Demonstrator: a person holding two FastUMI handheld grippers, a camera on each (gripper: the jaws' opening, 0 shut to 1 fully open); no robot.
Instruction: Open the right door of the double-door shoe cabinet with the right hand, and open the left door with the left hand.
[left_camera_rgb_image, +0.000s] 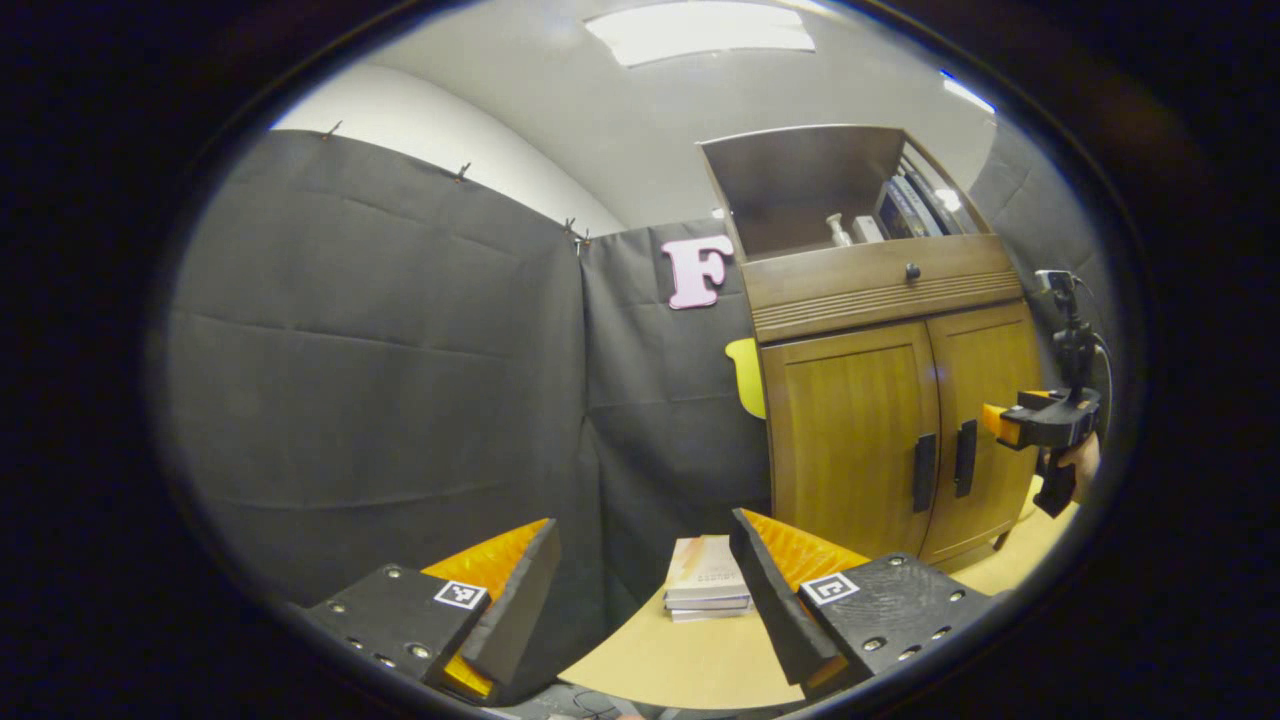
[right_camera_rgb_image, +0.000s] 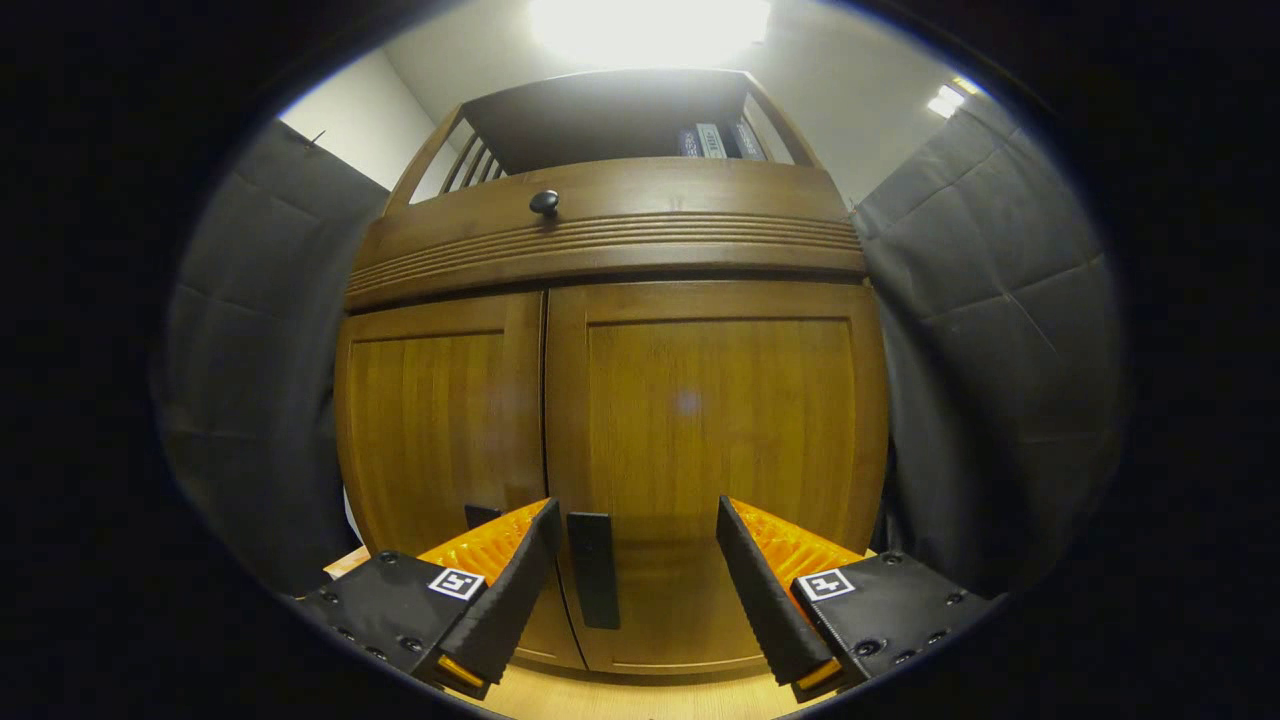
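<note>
A: Where is the shoe cabinet (left_camera_rgb_image: 880, 400)?
B: Left gripper view: at 3 o'clock, standing on the tabletop (left_camera_rgb_image: 690, 660). Both doors are closed. Left door (left_camera_rgb_image: 850, 440) and right door (left_camera_rgb_image: 985, 420) meet at two dark handles: left handle (left_camera_rgb_image: 924, 472), right handle (left_camera_rgb_image: 965, 458).

A: Left gripper (left_camera_rgb_image: 645, 590)?
B: Fingers apart, nothing between them, well short of the cabinet. A stack of books (left_camera_rgb_image: 708, 578) lies on the tabletop at 6 o'clock, between the fingers in view.

A: Right gripper (right_camera_rgb_image: 633, 590)?
B: Right gripper view: fingers apart, close to the cabinet front, with the right door's handle between them at 6 o'clock; contact not evident. From the left gripper view it sits at 3 o'clock, in front of the right door, held by a hand (left_camera_rgb_image: 1082, 462).

A: Anything above?
B: A drawer with a round knob (right_camera_rgb_image: 544, 203), books on the open shelf (right_camera_rgb_image: 715, 140).
</note>
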